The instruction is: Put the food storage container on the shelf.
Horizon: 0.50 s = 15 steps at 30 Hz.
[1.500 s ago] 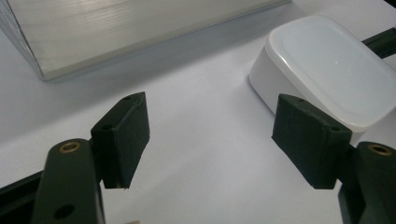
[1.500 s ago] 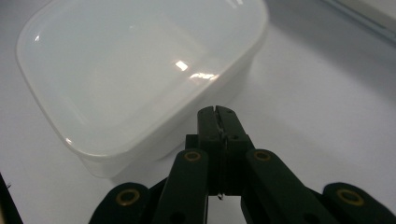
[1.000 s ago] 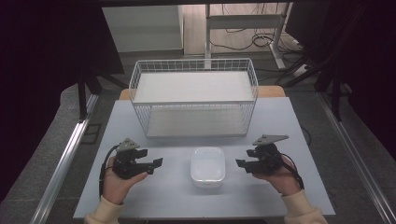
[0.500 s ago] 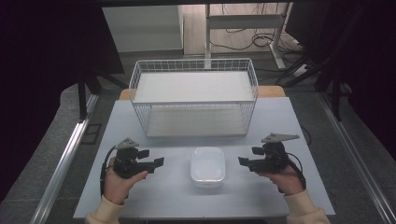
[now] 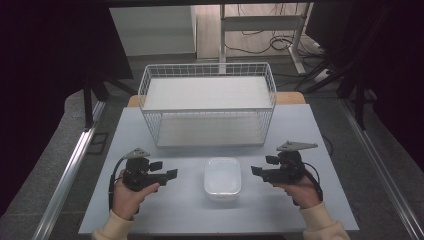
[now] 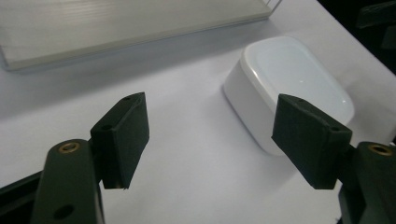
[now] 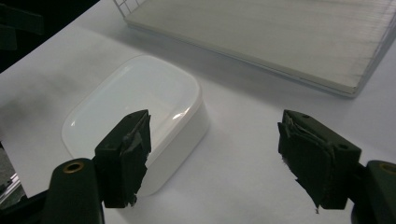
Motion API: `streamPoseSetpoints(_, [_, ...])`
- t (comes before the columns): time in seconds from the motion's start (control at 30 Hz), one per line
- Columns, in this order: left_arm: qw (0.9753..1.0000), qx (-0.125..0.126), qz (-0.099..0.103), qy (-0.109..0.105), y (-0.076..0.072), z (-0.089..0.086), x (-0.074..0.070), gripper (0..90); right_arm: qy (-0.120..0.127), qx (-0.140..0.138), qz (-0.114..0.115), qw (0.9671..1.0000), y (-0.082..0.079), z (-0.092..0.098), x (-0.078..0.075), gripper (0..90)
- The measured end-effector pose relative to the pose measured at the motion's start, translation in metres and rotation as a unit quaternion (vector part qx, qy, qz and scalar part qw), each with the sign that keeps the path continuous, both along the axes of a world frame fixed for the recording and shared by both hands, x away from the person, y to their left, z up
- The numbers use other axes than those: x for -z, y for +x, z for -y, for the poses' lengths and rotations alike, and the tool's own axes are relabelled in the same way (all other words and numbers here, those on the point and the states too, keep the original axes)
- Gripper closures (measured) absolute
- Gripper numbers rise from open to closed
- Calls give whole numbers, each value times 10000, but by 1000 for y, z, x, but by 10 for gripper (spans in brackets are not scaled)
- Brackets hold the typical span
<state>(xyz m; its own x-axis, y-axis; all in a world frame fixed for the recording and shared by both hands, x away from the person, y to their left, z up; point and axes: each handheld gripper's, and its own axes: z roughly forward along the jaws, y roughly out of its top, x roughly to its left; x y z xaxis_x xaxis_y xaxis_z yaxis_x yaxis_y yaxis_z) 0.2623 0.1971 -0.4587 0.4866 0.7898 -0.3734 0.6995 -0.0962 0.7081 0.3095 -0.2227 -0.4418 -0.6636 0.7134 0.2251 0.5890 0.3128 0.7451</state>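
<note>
Right between the two grippers, a white rounded-rectangular container (image 5: 222,178) sits on the light grey table (image 5: 185,215), lid side up as far as can be told, near the front edge and just in front of the wire basket (image 5: 207,103). Nothing touches it. The left gripper (image 5: 167,173) hovers to its left, held in the person's left hand (image 5: 131,194), with its jaws spread wide and aimed toward the container; in the left gripper view the container (image 6: 286,88) lies just beyond the right-hand jaw, apart from both pads. The right gripper (image 5: 256,171) sits on the opposite side in the right hand (image 5: 300,189), its jaws likewise spread with nothing between them; in the right gripper view the container (image 7: 137,115) lies behind the left-hand jaw. Behind the container, the basket's pale flat floor (image 7: 271,35) rests on the table.
</note>
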Motion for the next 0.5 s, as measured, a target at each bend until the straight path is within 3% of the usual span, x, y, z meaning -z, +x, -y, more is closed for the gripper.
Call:
streamPoseSetpoints(0.17, [9997, 132, -137, -175, 5, 7, 0, 273, 19, -56, -120, 9999, -1, -5, 2, 263])
streamPoseSetpoints(0.27, [9983, 276, -290, -417, 10, 11, 1, 288, 160, -42, -239, 9996, -2, -8, 4, 269])
streamPoseSetpoints(0.5, [9969, 260, -470, -570, 17, 20, 5, 285, 270, -82, -447, 9986, -2, -20, 9, 276])
